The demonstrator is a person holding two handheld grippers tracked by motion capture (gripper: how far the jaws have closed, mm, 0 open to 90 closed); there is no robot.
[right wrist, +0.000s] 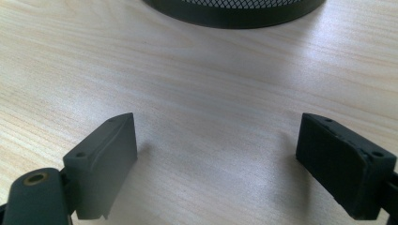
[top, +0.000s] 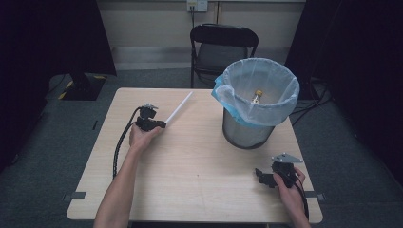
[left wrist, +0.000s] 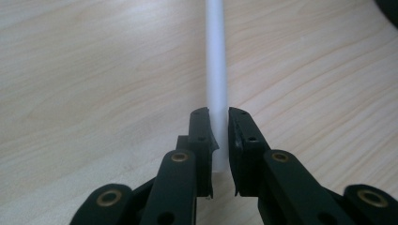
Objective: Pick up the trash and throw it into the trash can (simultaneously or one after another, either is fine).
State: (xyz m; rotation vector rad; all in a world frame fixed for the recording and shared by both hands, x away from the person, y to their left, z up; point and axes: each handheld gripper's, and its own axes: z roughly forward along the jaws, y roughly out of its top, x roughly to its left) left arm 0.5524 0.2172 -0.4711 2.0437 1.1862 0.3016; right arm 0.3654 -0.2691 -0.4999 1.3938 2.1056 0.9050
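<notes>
The left gripper (left wrist: 219, 140) clamps the white tube's (left wrist: 216, 70) near end, probably to bin it, while the right gripper (right wrist: 216, 164) idles, jaws apart.

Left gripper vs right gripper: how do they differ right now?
The left gripper is shut on the white tube; the right gripper is open with nothing between its jaws. The left gripper sits at the table's far left, the right gripper at its near right by the bin. Both are black and hand-held low over the table.
</notes>
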